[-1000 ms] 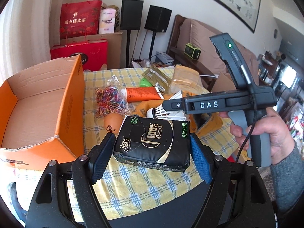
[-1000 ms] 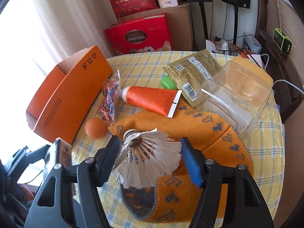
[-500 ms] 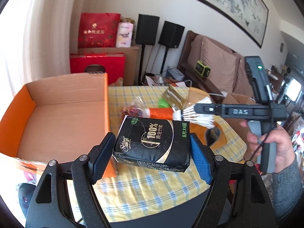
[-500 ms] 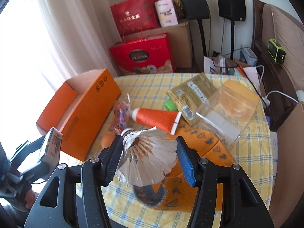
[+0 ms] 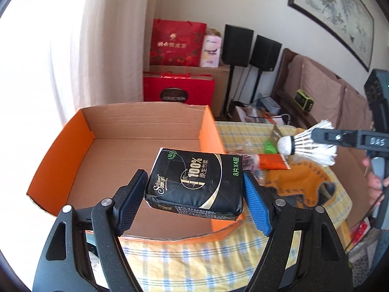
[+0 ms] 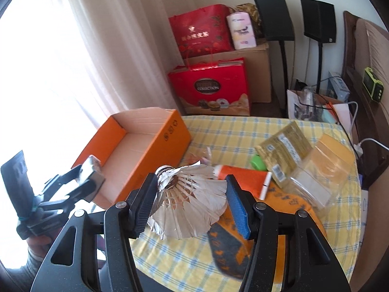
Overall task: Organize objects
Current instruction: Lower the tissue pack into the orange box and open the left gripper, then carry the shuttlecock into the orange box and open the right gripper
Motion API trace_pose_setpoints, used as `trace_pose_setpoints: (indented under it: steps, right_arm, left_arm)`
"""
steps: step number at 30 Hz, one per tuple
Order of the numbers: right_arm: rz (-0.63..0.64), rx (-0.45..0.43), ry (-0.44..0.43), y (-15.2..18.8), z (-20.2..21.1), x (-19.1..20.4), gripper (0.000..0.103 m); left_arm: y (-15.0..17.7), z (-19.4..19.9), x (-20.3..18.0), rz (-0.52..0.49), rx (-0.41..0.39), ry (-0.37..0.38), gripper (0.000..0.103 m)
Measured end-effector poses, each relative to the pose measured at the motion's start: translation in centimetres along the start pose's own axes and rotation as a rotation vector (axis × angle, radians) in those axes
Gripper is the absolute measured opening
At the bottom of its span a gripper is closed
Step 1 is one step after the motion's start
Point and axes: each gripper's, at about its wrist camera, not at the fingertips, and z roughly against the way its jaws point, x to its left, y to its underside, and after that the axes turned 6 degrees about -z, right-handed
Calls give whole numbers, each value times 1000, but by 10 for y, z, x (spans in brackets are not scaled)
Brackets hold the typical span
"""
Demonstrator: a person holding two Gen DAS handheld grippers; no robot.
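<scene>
Now the tissue pack (image 5: 194,181) is clamped by the left gripper (image 5: 194,194) over the orange box (image 5: 145,131); release is advised low. The shuttlecock (image 6: 189,194) is pinched by the right gripper (image 6: 189,204).

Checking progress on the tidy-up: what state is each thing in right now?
Orange box: open, nothing inside.
Tissue pack: gripped by left gripper, above the box.
Shuttlecock: gripped by right gripper, off the table.
Orange tube: lying, capped.
Orange hat: lying crumpled.

At upper left we see a bright curtain (image 6: 73,56); two speakers (image 6: 273,17) stand against the white wall (image 5: 243,2), a framed painting (image 5: 340,12) upper right.
</scene>
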Motion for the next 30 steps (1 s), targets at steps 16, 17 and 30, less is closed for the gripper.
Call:
trace_pose_setpoints:
  steps: [16,17,30]
  right_arm:
    - [60,18,-82,-32,-39,66,58]
    - [59,22,-83,-33,-43,67,58]
    - [87,67,-82,-37,-82,90,59]
  left_arm:
    - [7,-49,12,66,122,-4,76]
    - [8,-50,13,75,126,9,76]
    - [-1,-14,56,202,37,2,85]
